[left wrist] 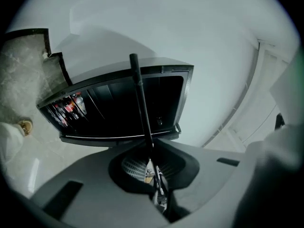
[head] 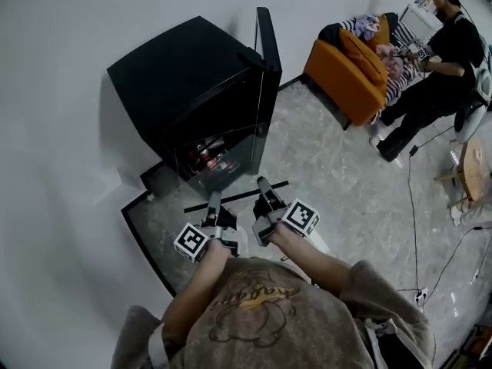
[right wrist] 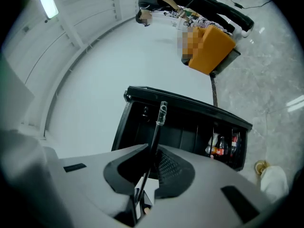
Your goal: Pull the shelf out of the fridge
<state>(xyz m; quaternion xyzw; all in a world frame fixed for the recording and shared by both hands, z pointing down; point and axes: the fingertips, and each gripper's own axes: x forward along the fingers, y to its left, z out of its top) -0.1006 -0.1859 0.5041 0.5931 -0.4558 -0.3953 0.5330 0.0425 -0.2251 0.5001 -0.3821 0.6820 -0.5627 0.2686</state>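
The fridge [head: 192, 75] is a small black unit standing on the floor [head: 346, 198] against the white wall [head: 61, 129]. Its door [head: 267, 52] stands open. The interior is dark, and only a few bottles [head: 207, 157] at one side can be made out; their labels are too small to read.

The shelf [head: 238, 197] is outside the cabinet, in front of the opening and clear of it. In the head view it shows only as a thin dark strip running between the two claws. Its flat surface cannot be made out there.

Left claw [head: 214, 201]: closed on the shelf. In the left gripper view the shelf [left wrist: 142, 108] runs as a narrow dark bar straight up out of the left claw [left wrist: 151, 148], with both jaws tight against it. The bar crosses in front of the fridge [left wrist: 180, 103], and the bottles [left wrist: 69, 108] sit at the far left of the opening.

Right claw [head: 265, 194]: closed on the shelf. In the right gripper view the shelf [right wrist: 156, 132] rises edge-on from the right claw [right wrist: 151, 151] and ends in a clear tip. The jaws press on it from both sides. Behind it lie the fridge [right wrist: 190, 122] and the bottles [right wrist: 221, 146].

The inner part of each grip lies in shadow, so the exact contact area is not visible. An orange sofa [head: 346, 68] and a standing person [head: 438, 60] are well apart from the fridge, partly cut off at the frame edge.
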